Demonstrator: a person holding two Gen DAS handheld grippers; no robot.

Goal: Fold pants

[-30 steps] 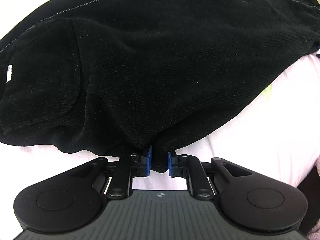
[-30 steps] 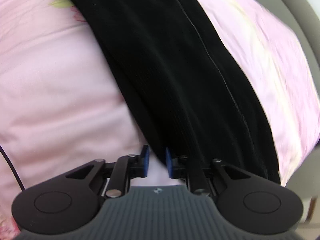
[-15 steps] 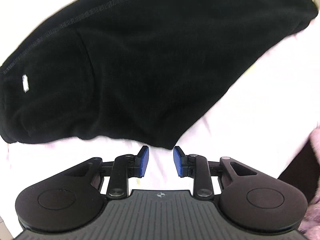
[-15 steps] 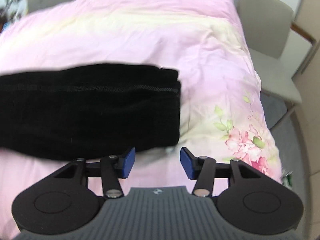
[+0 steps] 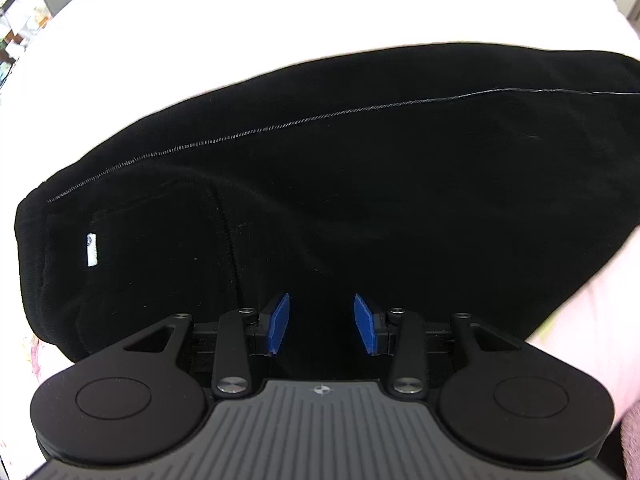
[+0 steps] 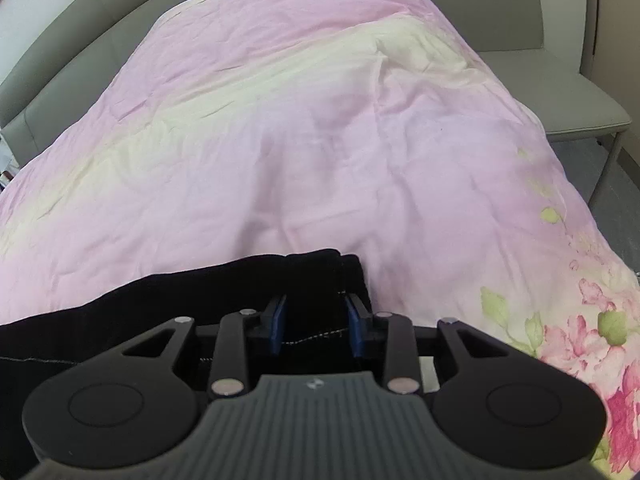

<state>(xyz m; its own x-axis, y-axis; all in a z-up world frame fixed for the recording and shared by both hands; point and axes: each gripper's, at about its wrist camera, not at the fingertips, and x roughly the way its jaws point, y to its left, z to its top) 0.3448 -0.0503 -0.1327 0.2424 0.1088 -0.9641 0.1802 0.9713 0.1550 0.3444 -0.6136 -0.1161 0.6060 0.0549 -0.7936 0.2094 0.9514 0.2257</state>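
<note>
Open bedspread beyond the pants

Pink quilt (image 6: 320,140) lies bare past the black pants (image 6: 168,300); a grey chair (image 6: 560,60) stands along its right edge.

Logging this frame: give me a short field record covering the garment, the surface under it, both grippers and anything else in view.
garment: black pants, lying on the bed, pale seam line along the length, small white label near one end
surface: pink floral bedspread
left gripper: open, over the pants, nothing between the blue pads
right gripper: open, over the end of the pants, not clamped on the cloth
background: grey chair beside the bed
fold state: pants lie as one long strip; how many layers cannot be told
</note>
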